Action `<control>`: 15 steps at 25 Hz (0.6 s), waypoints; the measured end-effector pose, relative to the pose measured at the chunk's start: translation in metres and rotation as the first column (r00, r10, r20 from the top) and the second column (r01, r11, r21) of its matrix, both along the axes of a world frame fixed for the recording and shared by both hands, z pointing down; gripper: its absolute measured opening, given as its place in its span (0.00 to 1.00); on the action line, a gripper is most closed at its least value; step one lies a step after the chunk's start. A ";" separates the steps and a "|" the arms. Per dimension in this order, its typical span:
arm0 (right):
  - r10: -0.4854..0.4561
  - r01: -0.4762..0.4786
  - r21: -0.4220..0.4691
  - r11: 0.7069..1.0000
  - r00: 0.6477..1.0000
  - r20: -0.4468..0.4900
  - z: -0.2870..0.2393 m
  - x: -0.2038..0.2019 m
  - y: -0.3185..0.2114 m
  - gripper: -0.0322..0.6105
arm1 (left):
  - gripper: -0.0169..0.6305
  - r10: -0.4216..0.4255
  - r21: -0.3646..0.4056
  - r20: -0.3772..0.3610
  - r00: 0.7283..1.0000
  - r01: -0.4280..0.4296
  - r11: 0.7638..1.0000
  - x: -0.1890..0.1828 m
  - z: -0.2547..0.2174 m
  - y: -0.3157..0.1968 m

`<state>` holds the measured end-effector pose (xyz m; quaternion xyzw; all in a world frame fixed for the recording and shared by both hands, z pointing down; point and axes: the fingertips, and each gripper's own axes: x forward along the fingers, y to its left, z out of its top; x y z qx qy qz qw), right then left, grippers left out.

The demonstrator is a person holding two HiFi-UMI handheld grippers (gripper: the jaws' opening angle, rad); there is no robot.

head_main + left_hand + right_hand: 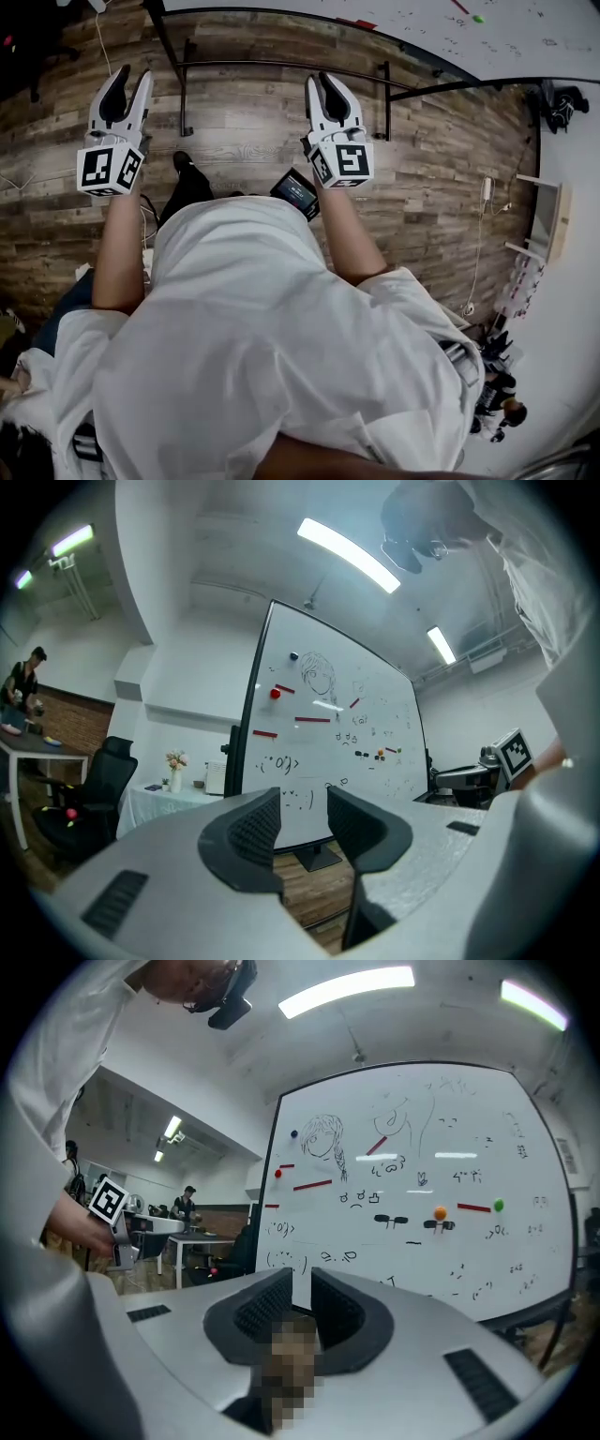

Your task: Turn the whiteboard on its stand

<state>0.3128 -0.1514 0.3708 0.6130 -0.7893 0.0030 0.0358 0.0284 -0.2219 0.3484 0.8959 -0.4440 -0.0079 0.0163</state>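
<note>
The whiteboard (pixel 328 752) stands upright on a black stand, covered with doodles, red bars and small round magnets. In the right gripper view the whiteboard (pixel 422 1194) fills the middle and right. From the head view I see its top edge (pixel 450 28) at the upper right and the stand's black floor frame (pixel 281 66) ahead of both grippers. My left gripper (pixel 134 75) is held out level, its jaws apart with nothing between them (pixel 305 803). My right gripper (pixel 323 84) also points level at the board; its jaws stand a narrow gap apart and hold nothing (pixel 302 1283). Neither touches the board.
A black office chair (pixel 89 799) and a cloth-covered table with flowers (pixel 173 780) stand left of the board. A person (pixel 23 682) sits at a desk far left; another person (pixel 187 1199) stands by desks behind. A shelf (pixel 548 216) lines the right wall. The floor is wood planks.
</note>
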 end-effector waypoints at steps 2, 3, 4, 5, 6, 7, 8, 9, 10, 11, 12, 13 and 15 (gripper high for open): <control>0.002 -0.002 -0.003 1.000 1.000 0.001 0.004 0.015 0.030 0.13 | 0.26 -0.001 0.001 0.009 1.000 0.001 1.000 0.012 0.002 0.028; 0.002 -0.002 -0.004 1.000 1.000 0.003 0.006 0.022 0.043 0.12 | 0.25 -0.003 0.000 0.012 1.000 0.003 1.000 0.017 0.003 0.041; 0.002 -0.002 -0.005 1.000 1.000 0.005 0.008 0.027 0.054 0.11 | 0.24 -0.006 -0.002 0.014 1.000 0.006 1.000 0.021 0.004 0.053; 0.002 -0.002 -0.005 1.000 1.000 0.008 0.009 0.032 0.065 0.10 | 0.23 -0.007 -0.003 0.018 1.000 0.007 1.000 0.024 0.005 0.064; 0.002 -0.002 -0.006 1.000 1.000 0.012 0.010 0.036 0.074 0.09 | 0.21 -0.008 -0.003 0.023 1.000 0.008 1.000 0.028 0.006 0.074; 0.002 -0.002 -0.006 1.000 1.000 0.016 0.011 0.038 0.083 0.09 | 0.20 -0.009 -0.004 0.029 1.000 0.009 1.000 0.031 0.006 0.084; 0.001 -0.001 -0.008 1.000 1.000 0.019 0.012 0.041 0.091 0.08 | 0.18 -0.009 -0.005 0.034 0.999 0.009 1.000 0.033 0.007 0.093; 0.000 0.001 -0.011 1.000 1.000 0.023 0.012 0.042 0.098 0.07 | 0.16 -0.009 -0.008 0.038 0.999 0.009 1.000 0.036 0.007 0.101; -0.001 0.001 -0.013 1.000 1.000 0.028 0.013 0.043 0.104 0.07 | 0.15 -0.009 -0.010 0.042 0.999 0.009 1.000 0.038 0.007 0.108; -0.001 0.002 -0.014 1.000 0.999 0.033 0.013 0.043 0.108 0.07 | 0.14 -0.008 -0.011 0.046 0.999 0.009 1.000 0.039 0.006 0.114; -0.002 0.002 -0.014 1.000 0.999 0.038 0.013 0.043 0.112 0.06 | 0.13 -0.007 -0.011 0.048 0.999 0.008 1.000 0.039 0.005 0.119; -0.003 0.003 -0.012 1.000 0.999 0.041 0.013 0.041 0.116 0.06 | 0.12 -0.006 -0.010 0.049 0.999 0.007 1.000 0.038 0.004 0.123; -0.006 0.006 -0.007 1.000 0.999 0.043 0.011 0.037 0.122 0.05 | 0.11 -0.001 -0.009 0.049 0.999 0.001 1.000 0.036 0.002 0.129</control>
